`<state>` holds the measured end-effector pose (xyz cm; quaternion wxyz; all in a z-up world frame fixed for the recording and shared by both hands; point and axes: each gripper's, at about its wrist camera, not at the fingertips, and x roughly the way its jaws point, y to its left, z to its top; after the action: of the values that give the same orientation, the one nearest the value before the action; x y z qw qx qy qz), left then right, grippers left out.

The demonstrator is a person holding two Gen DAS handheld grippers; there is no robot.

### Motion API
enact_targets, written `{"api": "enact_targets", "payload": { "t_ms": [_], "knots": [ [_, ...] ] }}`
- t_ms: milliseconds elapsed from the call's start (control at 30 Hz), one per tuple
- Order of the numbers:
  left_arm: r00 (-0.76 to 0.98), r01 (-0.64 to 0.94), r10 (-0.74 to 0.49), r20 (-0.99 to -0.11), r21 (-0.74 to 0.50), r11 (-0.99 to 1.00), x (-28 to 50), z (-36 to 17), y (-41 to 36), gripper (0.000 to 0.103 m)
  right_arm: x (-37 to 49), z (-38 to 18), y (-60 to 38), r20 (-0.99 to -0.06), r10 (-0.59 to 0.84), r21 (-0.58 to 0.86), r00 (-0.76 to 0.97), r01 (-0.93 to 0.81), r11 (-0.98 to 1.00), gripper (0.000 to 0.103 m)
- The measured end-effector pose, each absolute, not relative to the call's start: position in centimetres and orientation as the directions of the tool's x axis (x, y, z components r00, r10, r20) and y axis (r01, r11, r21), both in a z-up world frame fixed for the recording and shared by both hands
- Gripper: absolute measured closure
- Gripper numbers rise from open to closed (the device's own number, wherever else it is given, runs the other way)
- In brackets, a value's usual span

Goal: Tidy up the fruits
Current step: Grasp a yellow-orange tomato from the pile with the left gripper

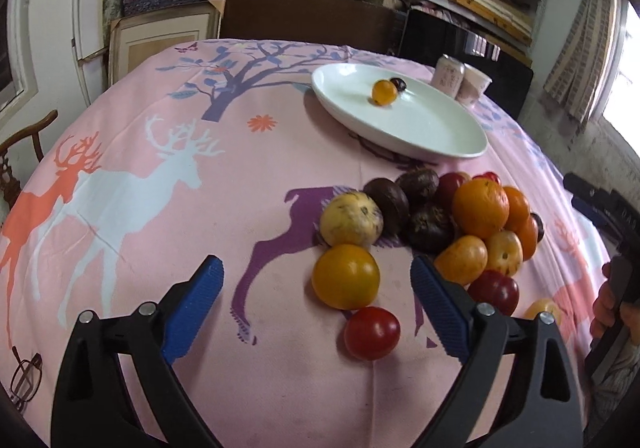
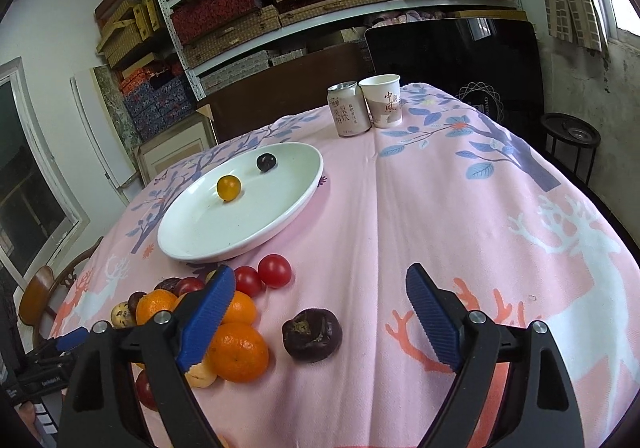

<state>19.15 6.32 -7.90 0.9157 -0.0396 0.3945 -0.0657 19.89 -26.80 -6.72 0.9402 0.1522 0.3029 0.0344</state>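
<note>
A white oval plate [image 1: 424,124] [image 2: 224,232] holds a small yellow fruit [image 1: 385,92] [image 2: 228,187] and a dark one [image 1: 398,83] [image 2: 266,162]. Below it lies a heap of fruit: oranges [image 1: 480,208] [image 2: 238,352], dark passion fruits [image 1: 386,204], red tomatoes [image 2: 274,270] and a pale yellow fruit [image 1: 351,218]. My left gripper [image 1: 316,268] is open, with a yellow-orange tomato [image 1: 346,276] and a red tomato [image 1: 372,333] between its fingers, untouched. My right gripper [image 2: 320,272] is open too. A lone dark passion fruit [image 2: 312,334] lies between its fingers, clear of both pads.
A drink can [image 2: 349,110] and a paper cup [image 2: 382,100] stand at the far end of the pink deer tablecloth [image 2: 460,216]. Glasses [image 1: 26,376] lie near the left edge. A wooden chair [image 1: 24,152] stands left; shelves of boxes rise behind.
</note>
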Motion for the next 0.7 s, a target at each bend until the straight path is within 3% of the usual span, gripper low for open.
{"api": "enact_targets", "payload": {
  "t_ms": [167, 200, 267, 400, 700],
  "knots": [
    [0.655, 0.112, -0.158, -0.739, -0.113, 0.987, 19.6, -8.4, 5.8, 0.011, 19.8, -6.8, -26.5, -0.560, 0.160, 0.298, 0.813, 0.017, 0.955, 0.015],
    [0.651, 0.116, -0.167, -0.741, -0.120, 0.986, 19.6, -8.5, 5.8, 0.015, 19.8, -6.8, -26.4, -0.562, 0.161, 0.295, 0.811, 0.015, 0.955, 0.015],
    [0.635, 0.129, -0.191, -0.748, -0.141, 0.981, 19.9, -8.7, 5.8, 0.037, 19.8, -6.8, -26.3, -0.564, 0.162, 0.293, 0.810, 0.012, 0.956, 0.015],
    [0.609, 0.134, -0.215, -0.764, -0.168, 0.977, 20.5, -9.2, 5.8, 0.041, 19.8, -6.8, -26.1, -0.562, 0.163, 0.287, 0.811, 0.006, 0.958, 0.015],
    [0.597, 0.169, -0.232, -0.768, -0.162, 0.972, 20.9, -9.5, 4.9, 0.065, 19.6, -6.6, -25.5, -0.557, 0.173, 0.271, 0.813, -0.019, 0.962, 0.015]
  ]
}}
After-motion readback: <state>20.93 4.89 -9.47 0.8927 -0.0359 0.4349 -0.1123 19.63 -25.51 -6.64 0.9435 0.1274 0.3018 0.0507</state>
